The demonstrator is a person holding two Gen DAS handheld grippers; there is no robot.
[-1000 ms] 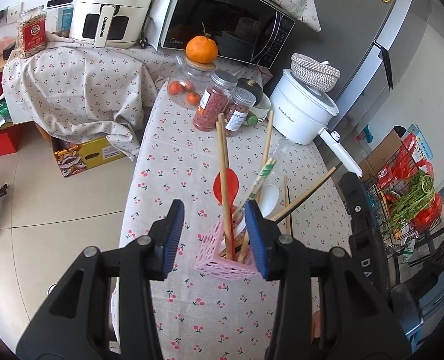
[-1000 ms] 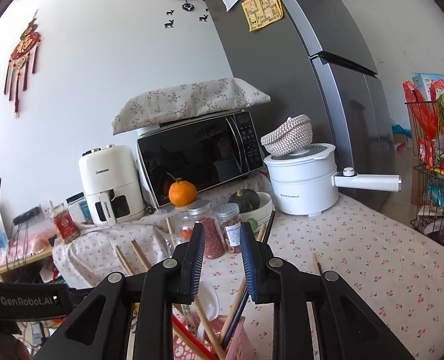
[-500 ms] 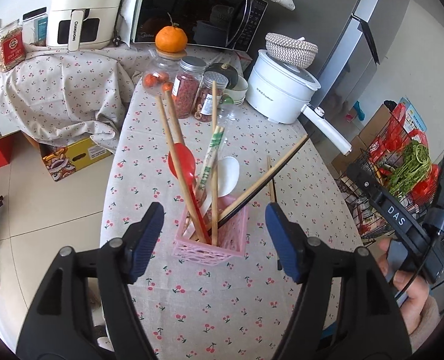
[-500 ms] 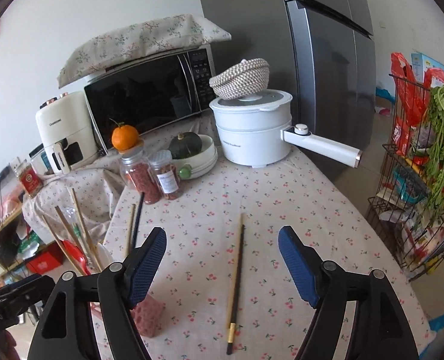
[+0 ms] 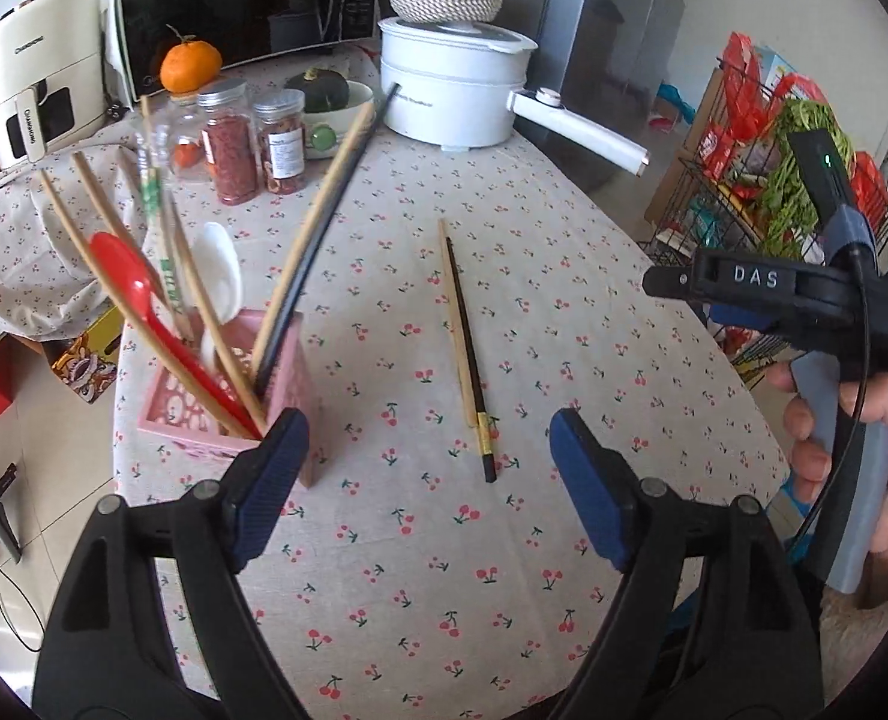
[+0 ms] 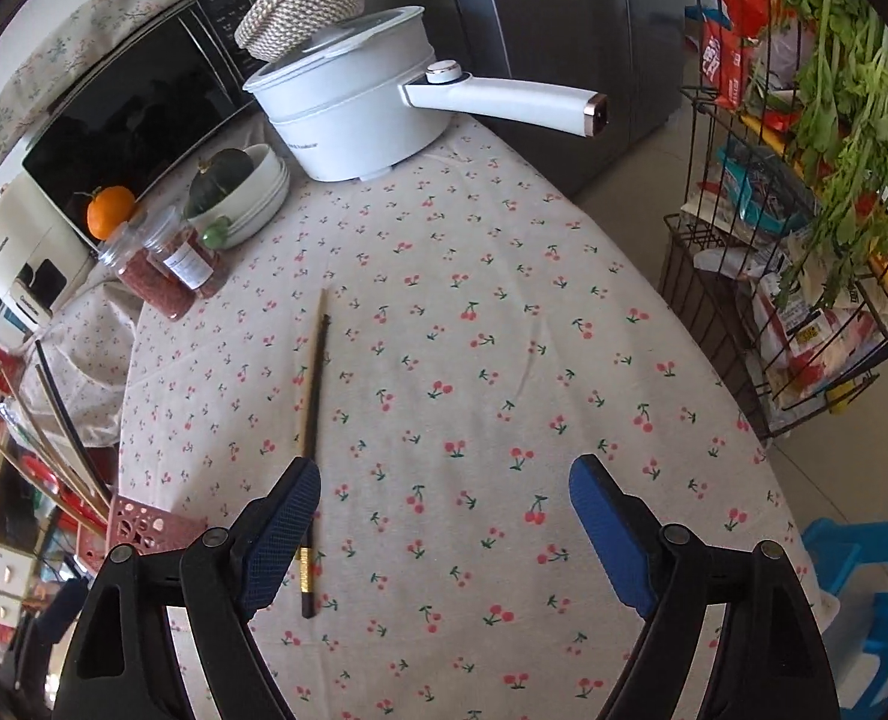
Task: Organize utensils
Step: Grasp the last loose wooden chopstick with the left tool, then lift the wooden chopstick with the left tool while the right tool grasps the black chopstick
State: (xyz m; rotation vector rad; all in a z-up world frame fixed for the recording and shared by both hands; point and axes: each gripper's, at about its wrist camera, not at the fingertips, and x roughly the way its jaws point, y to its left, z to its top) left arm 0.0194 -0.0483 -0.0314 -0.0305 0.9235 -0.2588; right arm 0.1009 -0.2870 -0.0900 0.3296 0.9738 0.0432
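A pink utensil holder (image 5: pixel 228 396) stands on the cherry-print tablecloth (image 5: pixel 564 312), holding several chopsticks, a red spoon (image 5: pixel 138 294) and a white spoon (image 5: pixel 222 276). Two loose chopsticks (image 5: pixel 465 348), one pale and one dark, lie side by side on the cloth right of it. My left gripper (image 5: pixel 426 450) hovers over their near ends, jaws opening, nothing between the pads. My right gripper (image 6: pixel 444 480) is also opening and empty. Its left finger covers part of the loose chopsticks (image 6: pixel 314 414). The holder (image 6: pixel 138 525) shows at that view's lower left.
At the table's far end are a white electric pot (image 5: pixel 456 90) with a long handle, two spice jars (image 5: pixel 252 144), a bowl with a squash (image 5: pixel 324 96), an orange (image 5: pixel 191 66) and a microwave (image 5: pixel 234 0). A wire rack of greens (image 6: pixel 804 180) and a blue stool (image 6: pixel 864 570) stand right of the table.
Both grippers have opened wide. The left swung right, away from the holder, towards the loose chopsticks. The right tipped down from the wall and appliances to the tabletop.
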